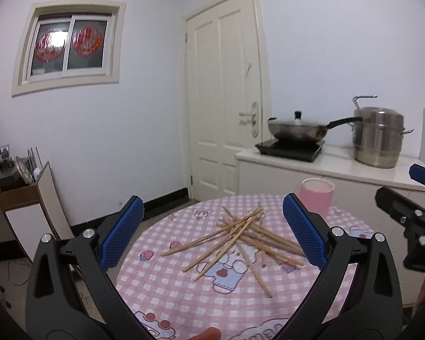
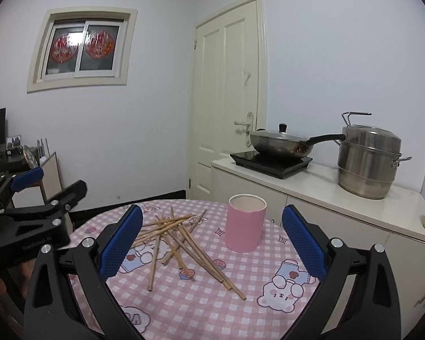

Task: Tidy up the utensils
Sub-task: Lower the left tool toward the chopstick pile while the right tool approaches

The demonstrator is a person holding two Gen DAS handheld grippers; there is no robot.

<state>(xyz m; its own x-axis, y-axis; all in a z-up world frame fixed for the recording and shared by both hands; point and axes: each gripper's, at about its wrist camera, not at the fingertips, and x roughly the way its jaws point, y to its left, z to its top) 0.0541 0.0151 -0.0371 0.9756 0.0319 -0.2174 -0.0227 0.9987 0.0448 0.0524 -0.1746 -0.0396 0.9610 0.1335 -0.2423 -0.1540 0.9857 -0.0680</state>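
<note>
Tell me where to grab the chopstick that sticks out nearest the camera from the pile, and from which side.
Take that chopstick by its free near end, which lies alone on the tablecloth clear of the tangled pile. Bring the open right claw down from above, fingers straddling the thin shaft crosswise. It lies flat, so a side approach would likely just push it. The pink cup stands upright close behind.

Chopsticks (image 2: 181,238) lie heaped on the bench (image 2: 201,306) at frame centre; the cup (image 2: 245,222) stands right of them.

left gripper (image 1: 212,236): jaws wide apart, empty | right gripper (image 2: 212,239): jaws wide apart, empty
</note>
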